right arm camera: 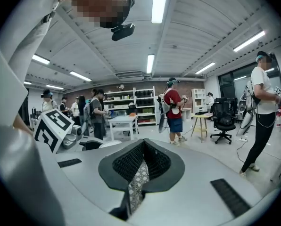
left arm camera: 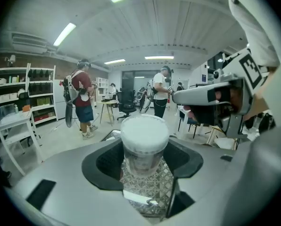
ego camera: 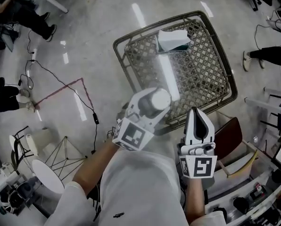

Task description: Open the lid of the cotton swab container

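1. The left gripper [left arm camera: 143, 160] is clenched on the cotton swab container [left arm camera: 144, 142]. Its dark pads press against the clear body from both sides, below the lid [left arm camera: 144, 130].
2. The white lid is seated on the container. In the head view it faces up toward the camera, and the container [ego camera: 155, 100] projects from the front of the left gripper [ego camera: 149, 105].
3. The right gripper [right arm camera: 141, 163] is fully closed with nothing between its jaws. Only the lattice surface shows through the slit.
4. In the head view the right gripper [ego camera: 199, 122] is just to the right of the left one and does not touch the container.
5. The container is held in the air over the near rim of the lattice-topped desk [ego camera: 131, 36]. It does not rest on the desk.
6. A white and green box [ego camera: 172, 39] lies near the far edge of the desk.
7. Beyond the desk is a glossy floor [ego camera: 98, 22]. A dark cable [ego camera: 65, 81] runs across it at the left.
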A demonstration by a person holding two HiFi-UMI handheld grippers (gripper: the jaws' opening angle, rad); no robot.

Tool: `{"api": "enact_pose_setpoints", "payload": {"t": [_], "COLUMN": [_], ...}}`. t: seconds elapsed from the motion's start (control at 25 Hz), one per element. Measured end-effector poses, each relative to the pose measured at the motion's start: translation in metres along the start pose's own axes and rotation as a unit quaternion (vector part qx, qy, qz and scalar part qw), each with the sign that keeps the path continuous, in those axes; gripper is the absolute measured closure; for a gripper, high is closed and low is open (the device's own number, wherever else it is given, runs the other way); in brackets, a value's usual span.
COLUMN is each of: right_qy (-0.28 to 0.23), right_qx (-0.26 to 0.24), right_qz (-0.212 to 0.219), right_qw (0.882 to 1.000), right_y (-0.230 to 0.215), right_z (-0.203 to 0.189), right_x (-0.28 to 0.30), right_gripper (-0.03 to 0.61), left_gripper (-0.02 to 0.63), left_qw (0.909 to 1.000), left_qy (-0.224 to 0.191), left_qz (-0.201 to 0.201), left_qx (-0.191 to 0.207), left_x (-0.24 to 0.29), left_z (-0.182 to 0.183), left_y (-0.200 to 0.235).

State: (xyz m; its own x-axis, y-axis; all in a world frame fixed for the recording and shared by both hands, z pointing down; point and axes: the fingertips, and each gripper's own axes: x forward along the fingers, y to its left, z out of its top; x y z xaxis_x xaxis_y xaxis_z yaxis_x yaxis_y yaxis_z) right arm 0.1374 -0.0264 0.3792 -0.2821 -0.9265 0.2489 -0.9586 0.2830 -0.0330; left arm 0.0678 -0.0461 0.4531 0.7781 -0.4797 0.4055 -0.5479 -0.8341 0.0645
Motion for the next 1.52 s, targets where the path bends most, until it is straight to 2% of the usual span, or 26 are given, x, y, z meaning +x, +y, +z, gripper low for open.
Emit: {"api": "enact_pose_setpoints", "payload": {"t": [0.36, 0.64, 1.0, 1.12, 1.2, 1.24, 1.36, 1.52], "right_qy": [-0.024, -0.036, -0.055, -0.051, -0.042, -0.038, -0.032, -0.011], "right_qx": [-0.018, -0.026, -0.038, -0.007, 0.026, 0.033, 0.025, -0.02], "right_qz": [-0.001, 0.001, 0.021, 0.025, 0.053, 0.073, 0.128, 0.194], "right_qw": [1.0, 0.999, 0.998, 0.998, 0.997, 0.996, 0.991, 0.981], "right_y": [0.014, 0.027, 0.04, 0.037, 0.04, 0.045, 0.063, 0.09], "right_z": [0.037, 0.056, 0.074, 0.076, 0.081, 0.084, 0.097, 0.105], "right_x": [-0.032, -0.04, -0.043, -0.044, -0.043, -0.042, -0.04, -0.035], "right_gripper": [0.58, 0.58, 0.58, 0.58, 0.58, 0.568, 0.443, 0.352], "left_gripper": [0.36, 0.36, 0.36, 0.36, 0.359, 0.36, 0.36, 0.36], "left_qw": [0.9996, 0.9996, 0.9987, 0.9987, 0.9989, 0.999, 0.9991, 0.9991], "left_qy": [-0.011, -0.008, -0.021, -0.018, -0.014, -0.011, -0.008, 0.003], "left_qz": [0.026, 0.025, 0.045, 0.047, 0.045, 0.043, 0.041, 0.039], "left_qx": [0.002, 0.0, -0.001, 0.006, 0.008, 0.008, 0.008, 0.018], "left_x": [-0.054, -0.078, -0.096, -0.095, -0.094, -0.094, -0.093, -0.092], "left_z": [0.046, 0.063, 0.082, 0.082, 0.082, 0.081, 0.082, 0.081], "left_y": [-0.014, -0.024, -0.019, -0.022, -0.023, -0.023, -0.021, -0.022]}}
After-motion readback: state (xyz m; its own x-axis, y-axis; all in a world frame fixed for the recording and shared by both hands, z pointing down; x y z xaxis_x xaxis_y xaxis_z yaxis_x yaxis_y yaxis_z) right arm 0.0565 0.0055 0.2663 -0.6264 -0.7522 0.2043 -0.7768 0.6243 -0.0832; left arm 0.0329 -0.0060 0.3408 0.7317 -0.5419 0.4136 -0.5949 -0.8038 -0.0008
